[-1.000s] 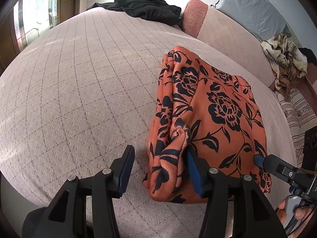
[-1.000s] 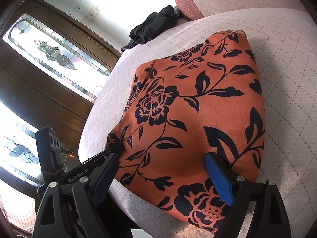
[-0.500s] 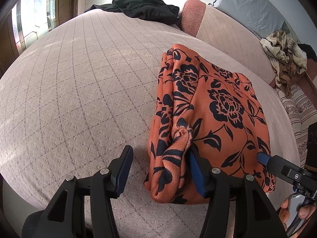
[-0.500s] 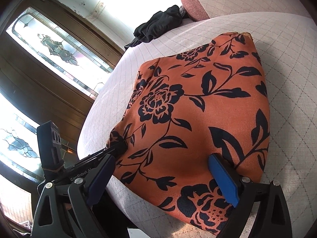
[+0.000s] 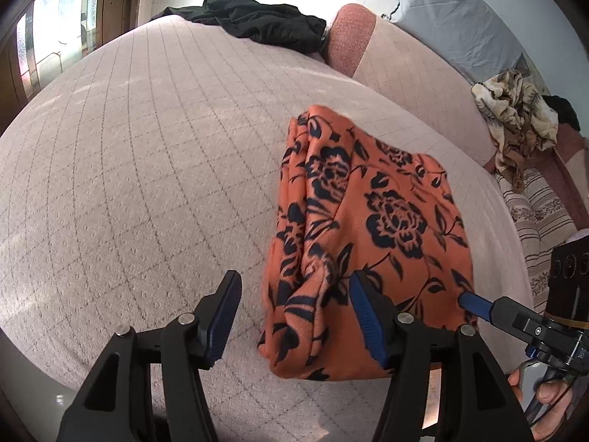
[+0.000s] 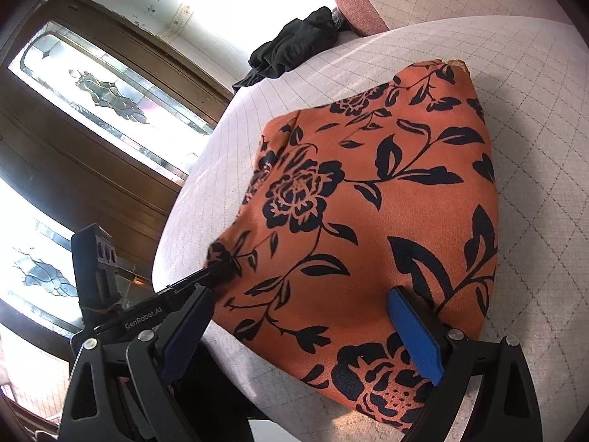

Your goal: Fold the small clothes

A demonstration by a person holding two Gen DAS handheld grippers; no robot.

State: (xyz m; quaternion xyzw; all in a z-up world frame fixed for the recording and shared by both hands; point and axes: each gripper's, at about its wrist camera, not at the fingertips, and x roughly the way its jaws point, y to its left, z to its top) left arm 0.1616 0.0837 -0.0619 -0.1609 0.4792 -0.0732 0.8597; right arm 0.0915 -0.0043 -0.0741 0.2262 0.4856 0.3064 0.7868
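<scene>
Left wrist view shows the left hand-held gripper opening off the bunched edge of the folded orange black-flowered garment on the quilted bed, while the right hand-held gripper straddles it wide, gripping nothing, apparently releasing the finished fold.

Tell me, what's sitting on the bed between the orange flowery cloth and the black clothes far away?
Nothing. In the left wrist view, only bare quilted bed cover stretches from the orange flowery cloth to the black clothes.
</scene>
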